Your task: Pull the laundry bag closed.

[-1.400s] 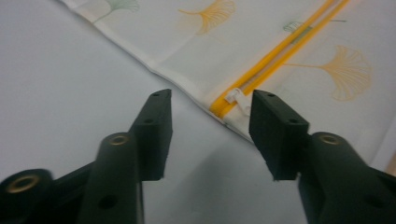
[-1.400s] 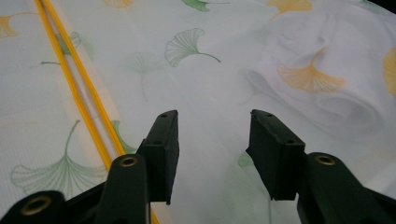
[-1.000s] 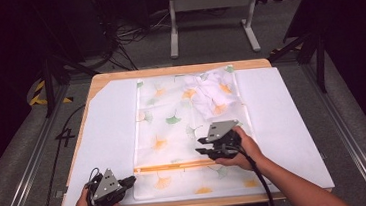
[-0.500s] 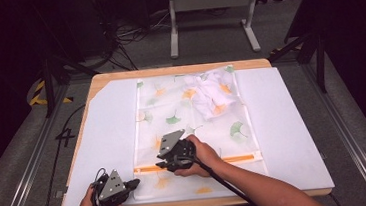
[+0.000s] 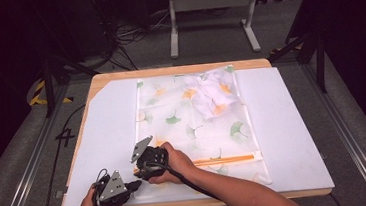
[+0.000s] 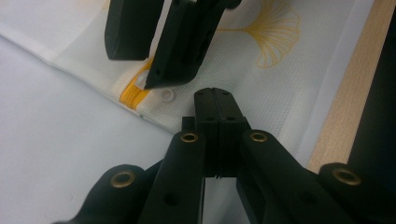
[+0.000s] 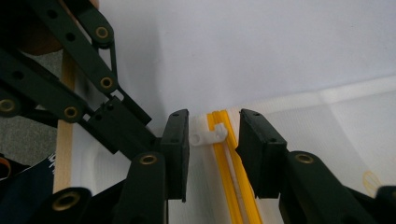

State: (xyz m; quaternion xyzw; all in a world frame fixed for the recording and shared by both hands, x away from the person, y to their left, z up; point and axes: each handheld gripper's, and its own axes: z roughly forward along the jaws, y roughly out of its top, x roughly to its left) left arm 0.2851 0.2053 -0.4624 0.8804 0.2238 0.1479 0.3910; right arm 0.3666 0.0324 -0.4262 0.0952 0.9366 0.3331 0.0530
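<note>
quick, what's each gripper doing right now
Left gripper: shut, pinching the mesh bag at its corner.
Right gripper: open, jaws either side of the white zipper pull.

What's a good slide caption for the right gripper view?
Right gripper open around the white zipper pull at the end of the mesh bag's orange zipper.

zipper end [image 6: 135, 95] under right gripper [image 6: 163, 42]

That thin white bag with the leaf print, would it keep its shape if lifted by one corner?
Probably not. The mesh bag lies flat on the table and bulges over the bundled cloth inside, so it looks floppy. It seems light, so pulling the zipper tab might drag it; likely why the left gripper is shut on its corner.
</note>
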